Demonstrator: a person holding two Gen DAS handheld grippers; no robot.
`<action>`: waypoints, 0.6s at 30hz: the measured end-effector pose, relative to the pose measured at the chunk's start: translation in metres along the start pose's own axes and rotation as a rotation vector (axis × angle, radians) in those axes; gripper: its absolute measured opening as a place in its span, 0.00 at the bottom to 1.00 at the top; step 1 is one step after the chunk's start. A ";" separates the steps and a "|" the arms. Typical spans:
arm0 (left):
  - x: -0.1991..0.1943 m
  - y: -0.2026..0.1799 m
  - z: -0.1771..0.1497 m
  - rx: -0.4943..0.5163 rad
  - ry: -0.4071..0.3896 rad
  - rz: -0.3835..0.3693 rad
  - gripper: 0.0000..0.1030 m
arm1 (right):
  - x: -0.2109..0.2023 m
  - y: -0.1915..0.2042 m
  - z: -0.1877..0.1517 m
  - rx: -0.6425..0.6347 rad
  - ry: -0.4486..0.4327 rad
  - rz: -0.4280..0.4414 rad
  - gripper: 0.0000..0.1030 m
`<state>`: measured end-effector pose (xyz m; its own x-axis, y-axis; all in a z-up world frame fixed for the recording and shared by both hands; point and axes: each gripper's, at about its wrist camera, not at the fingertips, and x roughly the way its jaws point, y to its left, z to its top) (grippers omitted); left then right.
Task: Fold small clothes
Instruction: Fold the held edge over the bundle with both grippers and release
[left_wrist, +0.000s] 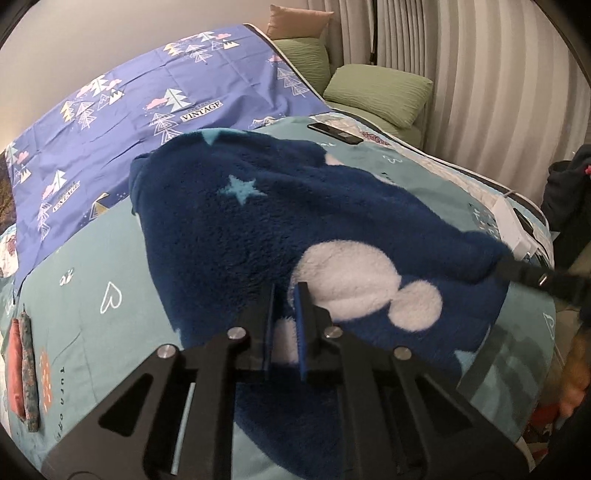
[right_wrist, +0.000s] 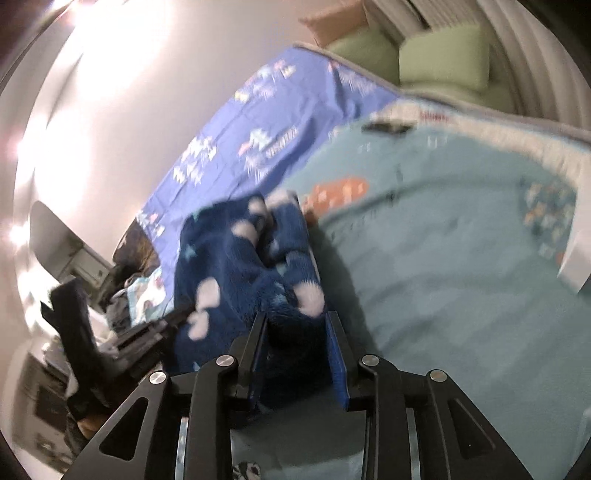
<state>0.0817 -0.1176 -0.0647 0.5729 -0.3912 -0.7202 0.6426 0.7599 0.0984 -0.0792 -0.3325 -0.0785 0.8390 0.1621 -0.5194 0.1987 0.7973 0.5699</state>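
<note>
A dark blue fleece garment (left_wrist: 280, 229) with white blobs and light blue stars is held stretched above the teal bedspread (left_wrist: 96, 280). My left gripper (left_wrist: 287, 290) is shut on its near edge, fleece pinched between the narrow jaws. The right gripper (left_wrist: 532, 275) shows at the right of the left wrist view, gripping the garment's far corner. In the blurred right wrist view my right gripper (right_wrist: 297, 317) is shut on a thick bunch of the fleece (right_wrist: 236, 258), which hangs to the left. The left gripper (right_wrist: 155, 332) shows there at the garment's lower left.
A purple tree-print sheet (left_wrist: 140, 110) covers the far bed. Green pillows (left_wrist: 380, 92) lie at the head by a curtain. A dark remote (left_wrist: 334, 133) and a white box (left_wrist: 511, 225) lie on the bed. Rolled red and patterned cloths (left_wrist: 22, 373) lie at the left edge.
</note>
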 end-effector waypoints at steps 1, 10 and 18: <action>0.000 -0.001 0.000 0.006 -0.001 0.002 0.10 | -0.004 0.007 0.003 -0.039 -0.031 -0.034 0.30; -0.004 -0.009 -0.010 0.033 -0.016 0.016 0.10 | 0.031 0.053 0.011 -0.202 0.061 0.133 0.14; 0.017 -0.018 -0.013 0.042 -0.026 -0.015 0.10 | 0.098 0.019 -0.006 -0.187 0.138 -0.048 0.00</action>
<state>0.0729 -0.1310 -0.0878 0.5755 -0.4167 -0.7037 0.6720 0.7313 0.1166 0.0034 -0.2983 -0.1226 0.7514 0.1891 -0.6322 0.1289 0.8976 0.4216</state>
